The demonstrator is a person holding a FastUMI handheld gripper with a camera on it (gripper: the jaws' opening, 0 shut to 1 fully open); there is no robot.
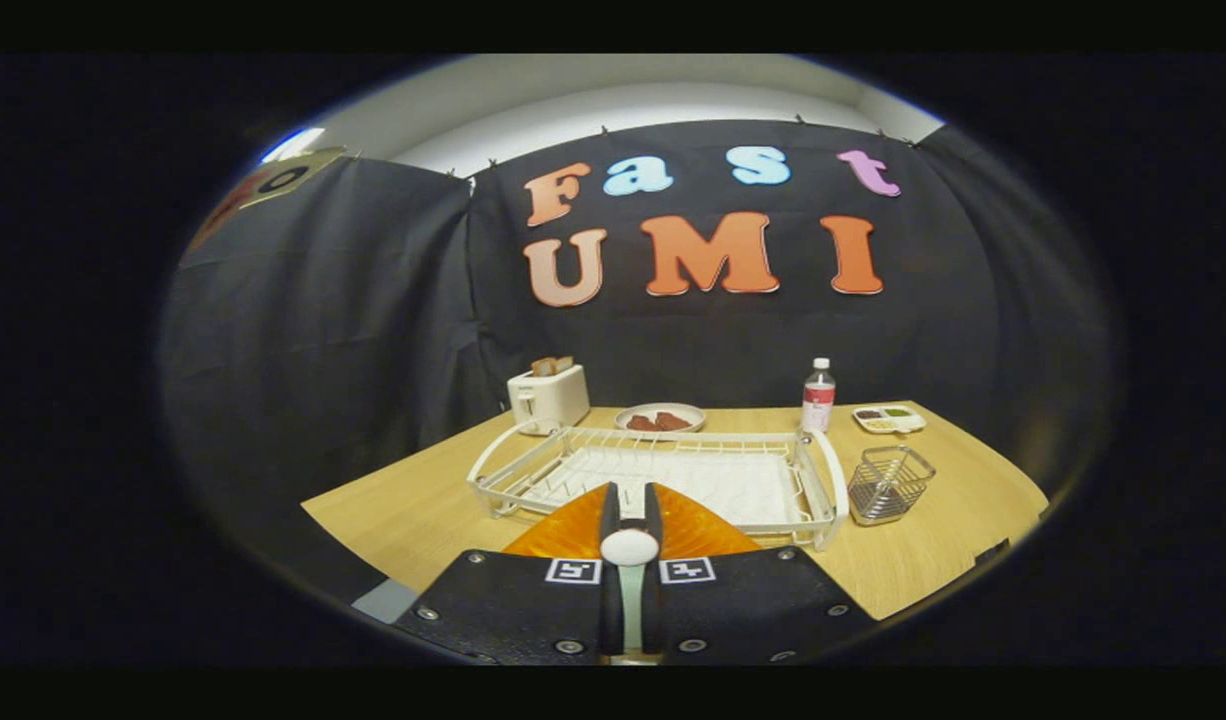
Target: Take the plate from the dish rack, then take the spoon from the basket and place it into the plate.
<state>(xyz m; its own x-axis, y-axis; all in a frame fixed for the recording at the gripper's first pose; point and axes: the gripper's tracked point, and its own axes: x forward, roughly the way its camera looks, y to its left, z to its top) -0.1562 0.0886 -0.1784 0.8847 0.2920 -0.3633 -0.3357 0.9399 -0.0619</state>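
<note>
We are seeing the tool holding a pale spoon, both fingers pressing on it, its rounded end showing between them. It is hovering over a translucent orange plate lying on the wooden bench, just in front of the white wire dish rack. A small wire basket is standing right of the rack

One rack, one toaster, one bottle, one basket, two plates.
</note>
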